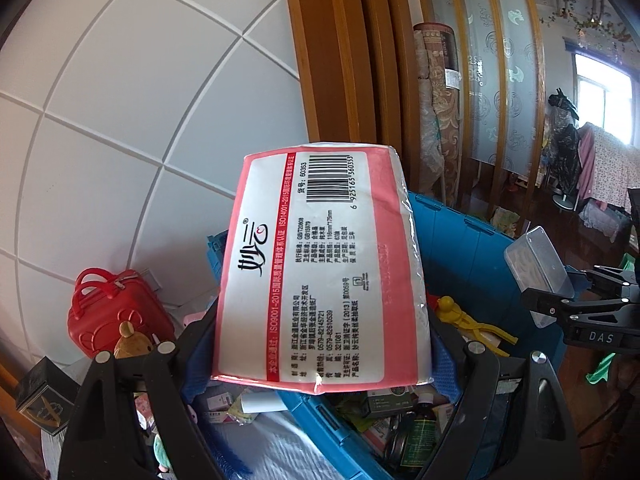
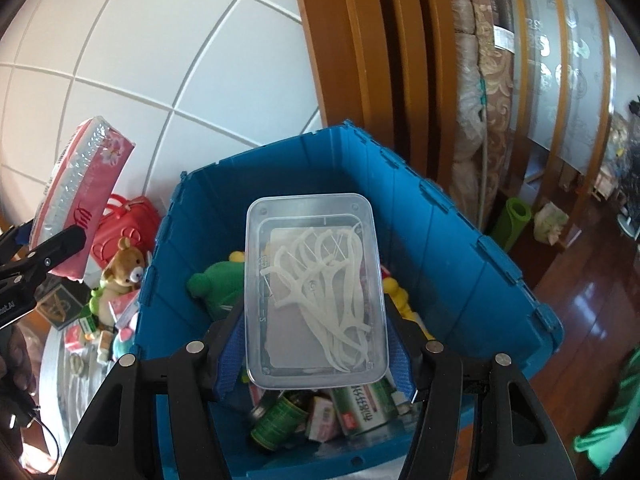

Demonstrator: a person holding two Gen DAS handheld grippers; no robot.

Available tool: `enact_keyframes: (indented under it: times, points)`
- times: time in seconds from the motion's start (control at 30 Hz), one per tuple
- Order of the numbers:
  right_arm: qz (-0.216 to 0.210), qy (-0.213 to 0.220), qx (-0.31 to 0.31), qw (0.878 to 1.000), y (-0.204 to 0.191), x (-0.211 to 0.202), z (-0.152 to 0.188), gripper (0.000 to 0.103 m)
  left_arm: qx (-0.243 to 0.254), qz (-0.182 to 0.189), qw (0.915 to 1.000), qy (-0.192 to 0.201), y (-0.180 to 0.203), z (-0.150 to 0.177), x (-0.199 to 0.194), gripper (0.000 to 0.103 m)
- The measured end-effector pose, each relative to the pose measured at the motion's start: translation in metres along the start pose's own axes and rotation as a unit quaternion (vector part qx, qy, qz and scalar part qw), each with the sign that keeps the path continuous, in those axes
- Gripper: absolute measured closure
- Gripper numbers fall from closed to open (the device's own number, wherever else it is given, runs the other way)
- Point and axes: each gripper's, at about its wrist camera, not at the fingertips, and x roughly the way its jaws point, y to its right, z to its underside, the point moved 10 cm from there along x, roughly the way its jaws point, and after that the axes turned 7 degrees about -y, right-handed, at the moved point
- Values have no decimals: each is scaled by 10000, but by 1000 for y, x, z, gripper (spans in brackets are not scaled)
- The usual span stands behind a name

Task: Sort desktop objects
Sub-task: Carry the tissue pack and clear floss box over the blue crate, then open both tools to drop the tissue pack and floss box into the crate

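Observation:
My left gripper [image 1: 320,364] is shut on a pink and white tissue pack [image 1: 320,272] and holds it up over the rim of the blue crate [image 1: 460,240]. The pack also shows at the left of the right wrist view [image 2: 80,184]. My right gripper [image 2: 316,344] is shut on a clear plastic box of white floss picks [image 2: 316,296] and holds it above the open blue crate [image 2: 460,248]. That box also shows at the right of the left wrist view [image 1: 540,276]. The crate holds a green plush [image 2: 216,284], a yellow toy [image 1: 472,320], bottles and small cartons.
A red toy case [image 1: 108,312], a teddy bear [image 2: 120,272], a dark box [image 1: 40,400] and several small packets lie on the table left of the crate. A tiled wall stands behind. A wooden door frame and rolled carpets stand at the right, above a wood floor.

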Motion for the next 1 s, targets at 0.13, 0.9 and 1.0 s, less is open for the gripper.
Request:
enact_keyframes:
  times: [0.13, 0.9, 1.0]
  points:
    - [88, 41, 90, 9999, 13, 0, -6, 43, 126, 181, 9998, -30, 18, -11, 10, 17]
    - [313, 373, 322, 9983, 47, -1, -32, 1, 300, 312, 9989, -178, 48, -37, 41, 3]
    - [296, 367, 302, 9984, 47, -1, -34, 1, 258, 204, 9993, -155, 38, -33, 37, 3]
